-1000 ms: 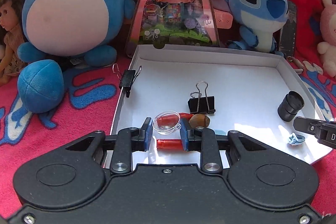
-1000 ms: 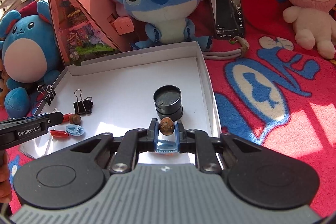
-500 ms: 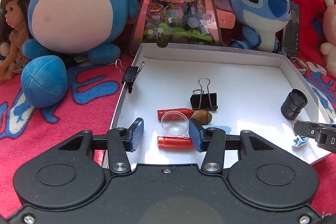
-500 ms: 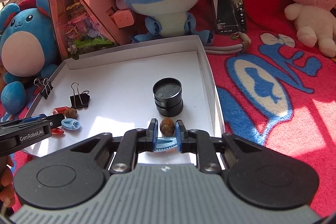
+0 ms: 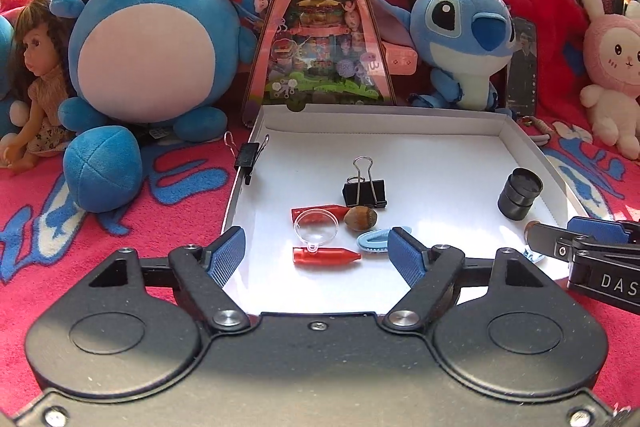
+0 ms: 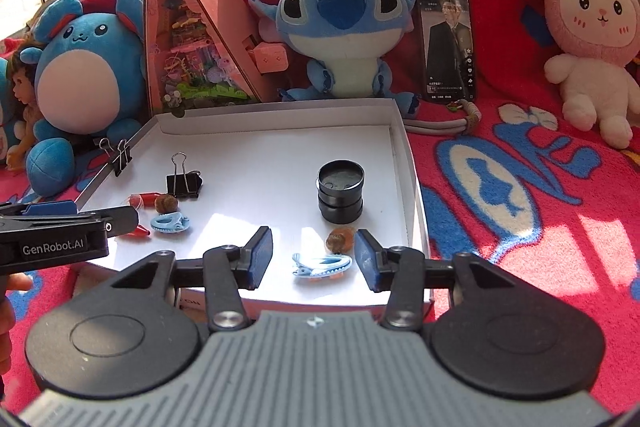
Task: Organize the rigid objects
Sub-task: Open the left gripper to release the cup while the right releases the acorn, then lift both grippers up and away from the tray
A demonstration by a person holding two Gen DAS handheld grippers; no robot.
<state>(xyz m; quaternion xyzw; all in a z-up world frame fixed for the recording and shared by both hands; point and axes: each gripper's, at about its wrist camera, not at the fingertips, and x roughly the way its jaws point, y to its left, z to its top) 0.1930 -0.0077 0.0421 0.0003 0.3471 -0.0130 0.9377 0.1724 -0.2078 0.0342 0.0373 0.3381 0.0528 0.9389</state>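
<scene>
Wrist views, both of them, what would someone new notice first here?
The white tray on the red blanket, with clips, red caps and nuts scattered in it and a black lens toward its right side. Behind it sit big plush toys: a round blue one at left, Stitch in the middle, a pink bunny at right. Both grippers' jaws are opening, nothing between the pads.

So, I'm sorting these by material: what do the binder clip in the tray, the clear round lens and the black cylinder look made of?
Binder clip: looks like black painted sheet metal with bare wire handles that glint silver.
Clear lens: probably glossy transparent plastic, since the red piece shows through it; glass cannot be ruled out.
Black cylinder: satin black with ridged rings, either metal or hard plastic.
</scene>
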